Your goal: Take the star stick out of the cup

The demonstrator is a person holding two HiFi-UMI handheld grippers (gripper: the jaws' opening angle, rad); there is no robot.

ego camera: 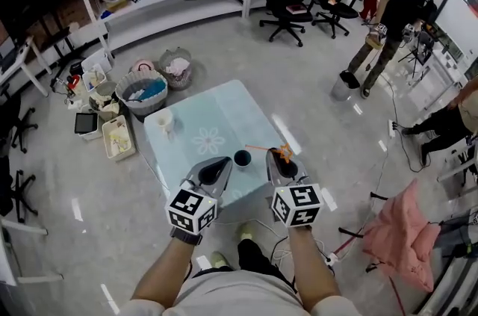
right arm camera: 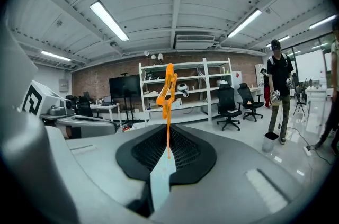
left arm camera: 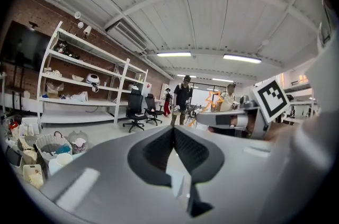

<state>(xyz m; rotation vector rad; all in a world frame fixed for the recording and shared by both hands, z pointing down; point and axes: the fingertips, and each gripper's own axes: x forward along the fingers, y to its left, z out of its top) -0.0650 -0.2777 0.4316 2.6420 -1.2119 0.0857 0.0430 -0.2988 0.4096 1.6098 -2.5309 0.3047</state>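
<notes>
the star stick (right arm camera: pixel 169 91) reads as very light and thin, probably a plastic or wire stem that could bend or twist if squeezed hard, and slick enough to swivel in a pinch. the stem is the place to take it, low down, away from the star, which looks like the more fragile part. a flat, gentle grip across the stem should be enough.

it is bright orange: a narrow straight stem ending in an open, outlined star shape.

the right gripper (right arm camera: pixel 168 138) has its fingers closed narrow on the lower stem, so the stem runs out past the fingertips and the star stands well beyond them. in the head view the small dark cup (ego camera: pixel 242 158) sits on the pale blue table (ego camera: pixel 216 113) just to the left of these fingertips, and the stick looks clear of it, so the lift out seems done or nearly so.

the left gripper (left arm camera: pixel 174 130) has its fingers pressed together with nothing between them; it hangs just on the other side of the cup, not touching it.
</notes>
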